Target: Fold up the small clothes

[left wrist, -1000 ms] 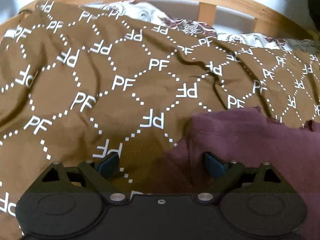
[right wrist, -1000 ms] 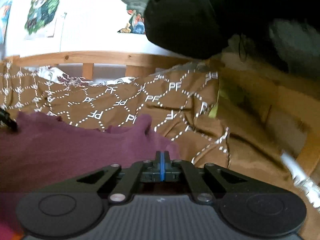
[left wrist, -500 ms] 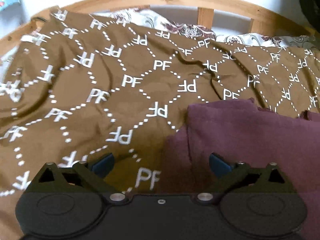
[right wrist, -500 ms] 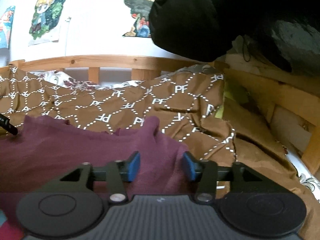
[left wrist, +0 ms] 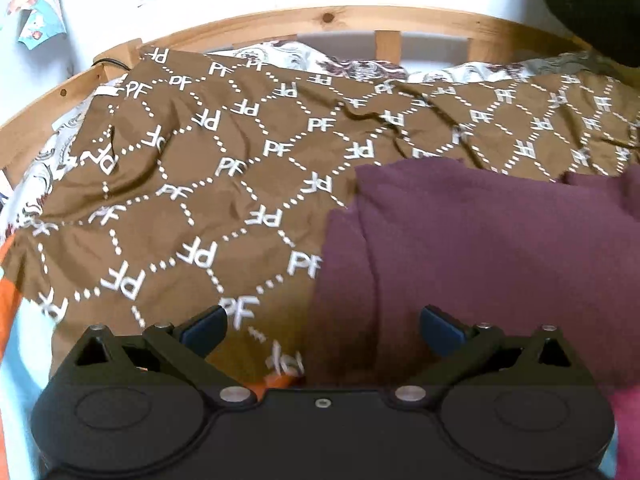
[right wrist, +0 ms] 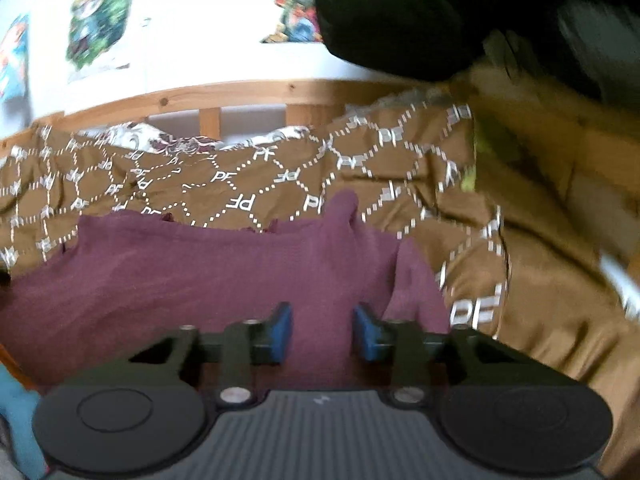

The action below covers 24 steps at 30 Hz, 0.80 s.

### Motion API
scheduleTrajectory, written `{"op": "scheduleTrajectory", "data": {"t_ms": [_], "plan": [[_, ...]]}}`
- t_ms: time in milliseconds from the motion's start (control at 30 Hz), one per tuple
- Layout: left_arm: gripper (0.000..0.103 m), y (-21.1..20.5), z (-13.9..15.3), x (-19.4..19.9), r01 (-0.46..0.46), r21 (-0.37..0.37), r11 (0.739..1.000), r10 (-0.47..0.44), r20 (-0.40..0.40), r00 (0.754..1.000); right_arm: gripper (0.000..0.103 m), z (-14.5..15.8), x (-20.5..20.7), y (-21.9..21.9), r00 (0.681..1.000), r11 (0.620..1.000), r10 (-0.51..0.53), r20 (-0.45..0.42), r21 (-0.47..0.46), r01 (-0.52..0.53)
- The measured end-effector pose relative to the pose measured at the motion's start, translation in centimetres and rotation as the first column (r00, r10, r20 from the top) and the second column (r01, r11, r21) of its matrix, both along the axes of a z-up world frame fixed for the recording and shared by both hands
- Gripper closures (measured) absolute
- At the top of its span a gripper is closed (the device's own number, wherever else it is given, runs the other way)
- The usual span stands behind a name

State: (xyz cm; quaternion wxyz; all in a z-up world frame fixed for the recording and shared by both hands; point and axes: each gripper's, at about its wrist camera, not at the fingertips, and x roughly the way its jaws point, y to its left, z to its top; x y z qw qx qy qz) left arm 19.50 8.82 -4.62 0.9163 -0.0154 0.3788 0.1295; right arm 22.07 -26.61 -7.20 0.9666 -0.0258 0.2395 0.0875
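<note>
Maroon knit garment (left wrist: 480, 248) lying flat on brown bedspread with white dotted lattice and PF lettering (left wrist: 224, 184); pale wooden bed rail (left wrist: 328, 20) along far side, posters on white wall (right wrist: 96, 20) beyond.

Left gripper (left wrist: 322, 326) spread wide, blue pads (left wrist: 202, 328) well apart, holding nothing. Hovering at garment's near left edge: left pad over bedspread, right pad over maroon cloth. More of the bed in this view than a second ago, bedspread's left border and an orange strip (left wrist: 8, 312) now showing (suggests a pull-back toward near side, or a lift).

Right gripper (right wrist: 322, 330) parted, a band of maroon cloth visible between pads, nothing pinched. Pressed together a second ago, opened half a second ago, gap about the same now. Right-wrist view blurred, so probably in motion. Small raised peak of cloth (right wrist: 344, 210) at garment's far right edge.

Reading: release just made, both claws free of the cloth. Likely one fold laid down and next grasp pending; garment's near left edge and near right corner within closest reach. Fold count so far not determinable.
</note>
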Motion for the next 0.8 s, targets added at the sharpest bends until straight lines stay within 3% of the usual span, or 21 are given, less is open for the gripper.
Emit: {"op": "scheduleTrajectory", "data": {"t_ms": [33, 67, 233, 433, 600, 667, 800], "plan": [[0.001, -0.2, -0.1, -0.5, 0.004, -0.003, 1.000, -0.004, -0.001, 1.000, 0.093, -0.1, 0.1, -0.3, 1.000, 0.999, -0.007, -0.020, 0.035, 0.007], [0.001, -0.4, -0.3, -0.9, 0.001, -0.006, 1.000, -0.001, -0.002, 1.000, 0.098, -0.2, 0.1, -0.7, 0.999, 0.998, -0.010, -0.034, 0.061, 0.012], [0.001, -0.6, -0.8, -2.2, -0.011, -0.048, 0.999, 0.012, 0.003, 1.000, 0.100, 0.3, -0.9, -2.1, 0.998, 0.991, -0.052, -0.029, 0.118, 0.055], [0.001, -0.1, -1.5, -2.4, -0.041, -0.110, 0.993, 0.040, -0.014, 0.999, 0.097, -0.2, -1.4, -2.2, 0.997, 0.994, -0.042, -0.061, 0.099, 0.048], [0.001, 0.6, -2.0, -2.5, -0.072, -0.150, 0.986, 0.068, -0.033, 0.997, 0.077, -0.6, -1.4, -1.8, 0.997, 0.995, -0.054, -0.054, 0.078, 0.059], [0.001, 0.8, -2.3, -2.6, -0.080, -0.162, 0.984, 0.075, -0.036, 0.997, 0.052, -0.5, -1.5, -1.3, 0.997, 0.997, -0.052, -0.052, 0.057, 0.055], [0.001, 1.1, -2.8, -2.6, -0.090, -0.174, 0.981, 0.082, -0.049, 0.995, 0.037, -0.4, -1.9, 0.0, 0.999, 0.999, -0.025, -0.034, 0.030, 0.026]]}}
